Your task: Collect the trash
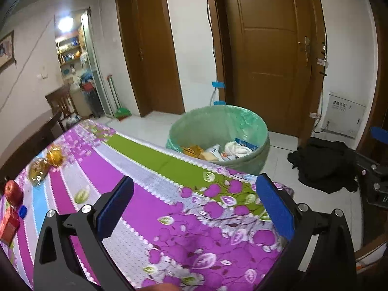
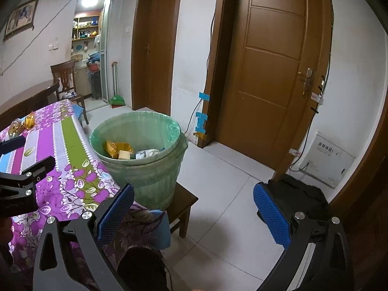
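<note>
We see both sets of jaws spread wide and empty: the left gripper (image 1: pixel 194 206) hangs over the flowered table (image 1: pixel 150 201), the right gripper (image 2: pixel 194 211) over the tiled floor (image 2: pixel 230 194) beside it. Only the right wrist view shows that the green-lined trash bin (image 2: pixel 145 169) stands on a low wooden stool (image 2: pixel 184 201) just beside the table's end. Inside the bin we see yellow wrappers (image 2: pixel 114 148), a white crumpled piece (image 1: pixel 236 148) and a blue-and-white box (image 1: pixel 246 143). Only the left wrist view shows one red apple (image 1: pixel 14 192), one red carton (image 1: pixel 8 225) and one blue cap (image 1: pixel 23 211) on the table; two golden wrapped snacks (image 1: pixel 46 163) lie further along.
</note>
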`<state>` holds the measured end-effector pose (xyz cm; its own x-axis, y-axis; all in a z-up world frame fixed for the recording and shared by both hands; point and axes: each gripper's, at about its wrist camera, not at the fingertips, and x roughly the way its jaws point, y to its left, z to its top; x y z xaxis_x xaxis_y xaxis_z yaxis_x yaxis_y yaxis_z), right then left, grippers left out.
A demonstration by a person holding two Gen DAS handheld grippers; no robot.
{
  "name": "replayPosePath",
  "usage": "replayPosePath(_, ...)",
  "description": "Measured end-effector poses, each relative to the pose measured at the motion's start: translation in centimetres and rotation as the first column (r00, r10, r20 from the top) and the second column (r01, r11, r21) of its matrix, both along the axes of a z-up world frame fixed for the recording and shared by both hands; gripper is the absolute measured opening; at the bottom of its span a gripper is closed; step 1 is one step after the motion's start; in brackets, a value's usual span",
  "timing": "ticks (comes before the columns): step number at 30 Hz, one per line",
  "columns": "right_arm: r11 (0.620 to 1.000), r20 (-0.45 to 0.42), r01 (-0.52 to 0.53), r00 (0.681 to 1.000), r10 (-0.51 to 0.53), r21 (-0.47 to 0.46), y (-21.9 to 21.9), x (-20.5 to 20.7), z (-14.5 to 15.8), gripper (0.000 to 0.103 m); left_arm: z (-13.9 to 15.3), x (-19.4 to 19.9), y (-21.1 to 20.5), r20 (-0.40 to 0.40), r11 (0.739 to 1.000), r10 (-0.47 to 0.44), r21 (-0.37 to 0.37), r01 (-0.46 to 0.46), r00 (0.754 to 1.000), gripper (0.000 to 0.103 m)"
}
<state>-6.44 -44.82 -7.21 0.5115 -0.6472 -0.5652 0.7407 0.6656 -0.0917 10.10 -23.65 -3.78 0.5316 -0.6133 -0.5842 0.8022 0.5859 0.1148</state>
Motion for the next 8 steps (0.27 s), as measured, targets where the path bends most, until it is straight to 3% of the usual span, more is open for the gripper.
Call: replayPosePath(8, 1.000, 0.014, 0.021, 1.000, -0.021, -0.004, -1.8, -1.0, 0.0, 0.098, -0.1, -0.2, -1.1, -0.018, 1.000, 0.009, 0.014, -0.009, 1.000, 0.097)
